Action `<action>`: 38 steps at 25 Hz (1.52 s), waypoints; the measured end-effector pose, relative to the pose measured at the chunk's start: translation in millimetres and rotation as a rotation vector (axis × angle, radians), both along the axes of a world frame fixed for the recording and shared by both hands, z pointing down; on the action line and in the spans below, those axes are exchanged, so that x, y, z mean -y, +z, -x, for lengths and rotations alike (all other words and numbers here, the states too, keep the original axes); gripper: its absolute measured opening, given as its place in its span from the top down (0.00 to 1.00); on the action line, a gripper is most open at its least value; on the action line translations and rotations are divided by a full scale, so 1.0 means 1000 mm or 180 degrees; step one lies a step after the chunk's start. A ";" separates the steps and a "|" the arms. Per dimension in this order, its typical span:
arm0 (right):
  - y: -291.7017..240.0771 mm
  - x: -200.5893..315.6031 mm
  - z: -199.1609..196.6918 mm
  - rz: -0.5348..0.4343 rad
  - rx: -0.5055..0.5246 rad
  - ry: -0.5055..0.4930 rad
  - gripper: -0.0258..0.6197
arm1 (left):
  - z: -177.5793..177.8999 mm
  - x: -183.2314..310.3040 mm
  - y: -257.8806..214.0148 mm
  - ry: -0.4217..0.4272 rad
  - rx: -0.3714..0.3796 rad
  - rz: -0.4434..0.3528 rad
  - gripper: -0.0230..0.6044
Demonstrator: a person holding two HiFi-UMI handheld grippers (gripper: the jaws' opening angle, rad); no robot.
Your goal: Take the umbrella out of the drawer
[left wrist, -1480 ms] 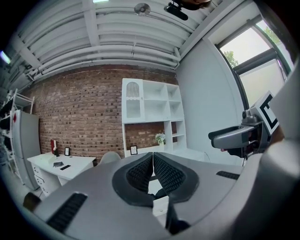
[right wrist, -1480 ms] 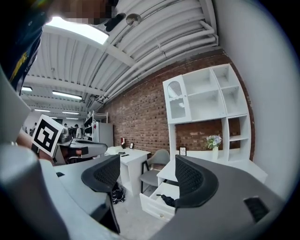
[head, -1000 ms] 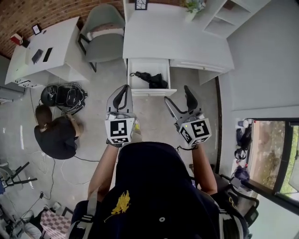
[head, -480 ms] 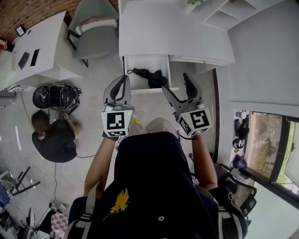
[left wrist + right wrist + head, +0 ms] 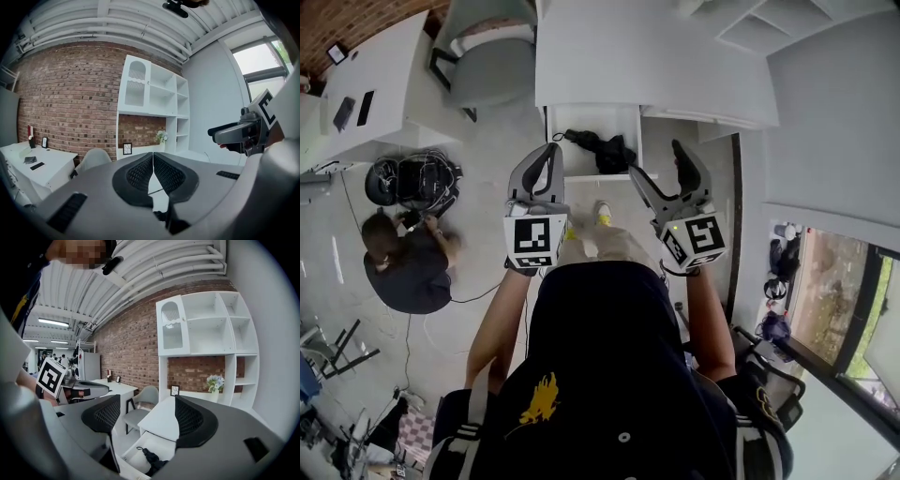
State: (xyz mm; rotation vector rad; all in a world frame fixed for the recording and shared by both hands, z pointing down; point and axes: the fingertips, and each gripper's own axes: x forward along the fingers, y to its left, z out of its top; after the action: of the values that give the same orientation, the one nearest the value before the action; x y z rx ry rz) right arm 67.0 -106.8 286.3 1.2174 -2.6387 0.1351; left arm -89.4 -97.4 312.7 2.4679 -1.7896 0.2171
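Note:
A black folded umbrella [image 5: 602, 149] lies in the open white drawer [image 5: 581, 169] under the white desk top [image 5: 619, 56]. In the right gripper view the umbrella [image 5: 152, 460] rests at the drawer's [image 5: 133, 456] right side. My left gripper [image 5: 549, 156] hangs just left of the drawer front, with its pads [image 5: 140, 171] pressed together and nothing between them. My right gripper [image 5: 660, 171] is open, held above the floor at the drawer's right front corner, apart from the umbrella. Its jaws frame the drawer in the right gripper view, gripper [image 5: 147, 420].
A grey chair [image 5: 487, 56] stands left of the drawer, beside a white desk [image 5: 375, 94]. A person [image 5: 408, 272] crouches on the floor at left near a bundle of cables [image 5: 412, 178]. White shelves [image 5: 206, 333] rise behind the desk top. A window [image 5: 825, 300] is at right.
The person holding the grippers has stepped closer to the drawer, a foot coming forward under it. Both grippers keep their states, now nearer the drawer front.

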 end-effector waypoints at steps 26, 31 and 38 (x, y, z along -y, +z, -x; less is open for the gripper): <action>0.039 0.037 0.001 0.0193 -0.0097 -0.0374 0.38 | -0.006 0.027 0.038 -0.0038 0.0274 0.0378 0.93; 0.062 0.040 0.007 0.0272 -0.0216 -0.0492 0.39 | 0.001 0.027 0.061 -0.0127 0.0259 0.0504 0.93; 0.107 0.042 0.015 0.0476 -0.0345 -0.0522 0.39 | 0.004 0.037 0.085 -0.0189 0.0204 0.0588 0.93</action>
State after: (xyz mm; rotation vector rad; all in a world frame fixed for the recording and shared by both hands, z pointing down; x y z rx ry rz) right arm 52.4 -149.0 393.5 0.9307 -2.5692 0.2267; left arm -93.6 -134.5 397.5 2.3025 -1.7756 0.4403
